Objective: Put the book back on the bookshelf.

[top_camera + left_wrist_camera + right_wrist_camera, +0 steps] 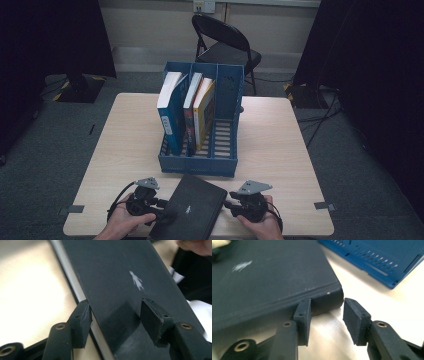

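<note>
A black hardback book [189, 207] is seen lying flat at the near edge of the desk [280, 145], just in front of a blue file rack [200, 162], flanked by two hand-held tongs. The left tongs [115, 320] are set astride the book's page edge, one pad under, one over the cover, w/ the jaws roughly half open and no firm clamp evident. The right tongs [327, 320] are held at the spine corner, one pad touching it, the other apart; nothing is gripped. Judged: the book is being bracketed from both sides for lifting, prob. toward the rack's empty right slot [227, 125], beside three shelved books [187, 112].
</note>
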`<action>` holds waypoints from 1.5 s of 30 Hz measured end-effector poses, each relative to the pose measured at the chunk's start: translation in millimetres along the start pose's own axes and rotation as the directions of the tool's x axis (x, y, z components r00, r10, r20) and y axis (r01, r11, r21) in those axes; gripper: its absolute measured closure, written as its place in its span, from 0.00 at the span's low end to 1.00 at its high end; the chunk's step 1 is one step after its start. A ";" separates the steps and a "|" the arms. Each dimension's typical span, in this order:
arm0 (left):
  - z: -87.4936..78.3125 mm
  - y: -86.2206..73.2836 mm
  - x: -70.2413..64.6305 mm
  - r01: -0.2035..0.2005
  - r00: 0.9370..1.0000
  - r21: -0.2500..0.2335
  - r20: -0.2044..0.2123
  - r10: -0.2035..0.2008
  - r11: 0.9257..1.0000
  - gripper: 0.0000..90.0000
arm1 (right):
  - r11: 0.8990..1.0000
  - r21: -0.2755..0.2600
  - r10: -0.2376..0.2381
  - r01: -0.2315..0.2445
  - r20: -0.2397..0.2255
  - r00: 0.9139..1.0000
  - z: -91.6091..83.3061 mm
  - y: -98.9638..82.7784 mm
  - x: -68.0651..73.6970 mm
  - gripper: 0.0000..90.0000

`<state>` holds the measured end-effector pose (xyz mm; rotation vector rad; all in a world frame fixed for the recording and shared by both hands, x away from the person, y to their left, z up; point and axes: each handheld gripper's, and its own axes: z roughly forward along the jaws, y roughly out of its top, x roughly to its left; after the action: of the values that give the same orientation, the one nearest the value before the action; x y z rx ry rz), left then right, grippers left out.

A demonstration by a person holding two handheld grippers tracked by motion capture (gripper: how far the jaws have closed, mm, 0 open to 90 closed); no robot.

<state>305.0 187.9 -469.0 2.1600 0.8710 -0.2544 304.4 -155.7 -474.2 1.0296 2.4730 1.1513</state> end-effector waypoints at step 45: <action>6.2 14.0 22.1 0.242 0.970 -0.142 0.013 -0.243 0.960 0.45 | 1.000 -0.025 0.003 -0.003 0.000 1.000 17.5 14.5 -1.3 0.56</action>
<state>331.4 188.0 -474.6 1.9220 1.1241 -0.2995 320.8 -140.0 -475.2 1.0264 2.4512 1.1800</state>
